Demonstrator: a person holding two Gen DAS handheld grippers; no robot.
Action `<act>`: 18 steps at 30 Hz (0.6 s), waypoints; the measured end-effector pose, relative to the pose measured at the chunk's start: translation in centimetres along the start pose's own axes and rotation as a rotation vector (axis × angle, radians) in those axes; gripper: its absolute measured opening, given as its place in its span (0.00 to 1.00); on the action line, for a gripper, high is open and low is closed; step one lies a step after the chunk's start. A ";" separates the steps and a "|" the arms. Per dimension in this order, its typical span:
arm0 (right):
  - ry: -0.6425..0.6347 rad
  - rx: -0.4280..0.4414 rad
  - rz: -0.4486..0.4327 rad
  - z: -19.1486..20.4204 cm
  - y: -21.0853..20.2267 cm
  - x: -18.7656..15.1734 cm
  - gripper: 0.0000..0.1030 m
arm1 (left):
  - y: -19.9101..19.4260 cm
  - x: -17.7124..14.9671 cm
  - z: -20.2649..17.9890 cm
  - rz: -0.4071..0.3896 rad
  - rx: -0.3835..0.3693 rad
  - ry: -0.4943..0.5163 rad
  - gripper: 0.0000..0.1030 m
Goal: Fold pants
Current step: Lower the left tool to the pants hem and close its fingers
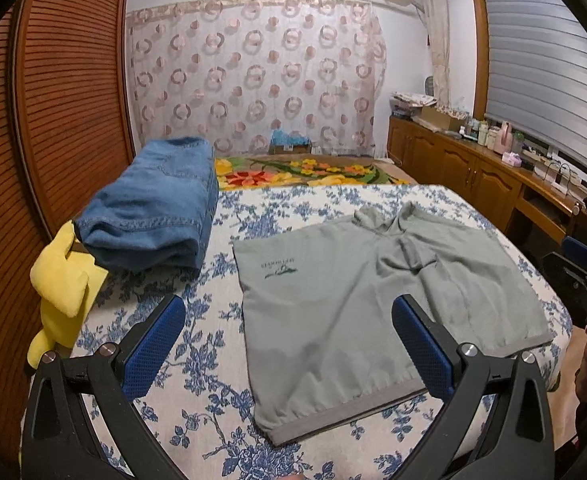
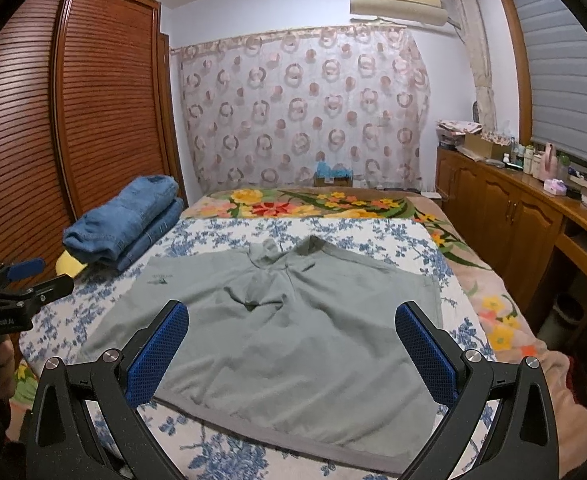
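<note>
Grey-green shorts [image 2: 293, 320] spread flat on the blue-flowered bedspread [image 1: 197, 360], waist hems toward the cameras, crotch bunched at the far middle; small dark logo near the left edge; lie between the two tools, untouched by either; left gripper [image 1: 289, 344] held above the near left part of the shorts, blue pads [image 1: 155, 346] spread wide, nothing between them; right gripper [image 2: 291, 350] likewise above the near hem, jaws wide apart and empty; folded blue jeans [image 1: 153, 208] stacked at the far left of the bed, resting on a yellow cloth [image 1: 61, 280], well apart from the shorts; cardboard box [image 2: 331, 178] at the foot of the patterned curtain [image 2: 305, 108], something pale blue sticking out of it, too small to identify; another open box [image 2: 479, 142] on the wooden cabinet [image 2: 501, 208] beside bottles, contents unclear.
</note>
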State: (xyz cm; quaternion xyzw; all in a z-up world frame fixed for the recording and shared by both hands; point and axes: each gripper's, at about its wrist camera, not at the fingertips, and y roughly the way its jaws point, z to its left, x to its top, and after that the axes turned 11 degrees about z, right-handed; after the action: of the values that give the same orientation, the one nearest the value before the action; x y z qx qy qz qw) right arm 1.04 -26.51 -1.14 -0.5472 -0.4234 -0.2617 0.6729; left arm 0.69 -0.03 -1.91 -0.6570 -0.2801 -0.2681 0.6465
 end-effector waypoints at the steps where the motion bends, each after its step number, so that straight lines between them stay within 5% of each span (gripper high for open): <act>1: -0.003 -0.001 0.007 0.0 0.1 -0.1 1.00 | 0.3 -0.2 0.1 0.008 0.002 0.002 1.00; 18: -0.035 0.011 0.135 -0.9 1.1 -0.7 1.00 | 4.3 -3.6 1.2 0.154 -0.018 0.026 1.00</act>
State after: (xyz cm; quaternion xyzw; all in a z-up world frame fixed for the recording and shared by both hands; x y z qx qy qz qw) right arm 1.87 -27.12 -2.35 -0.5752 -0.3986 -0.2038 0.6847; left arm 1.27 1.10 -7.51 -0.6789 -0.2177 -0.2287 0.6629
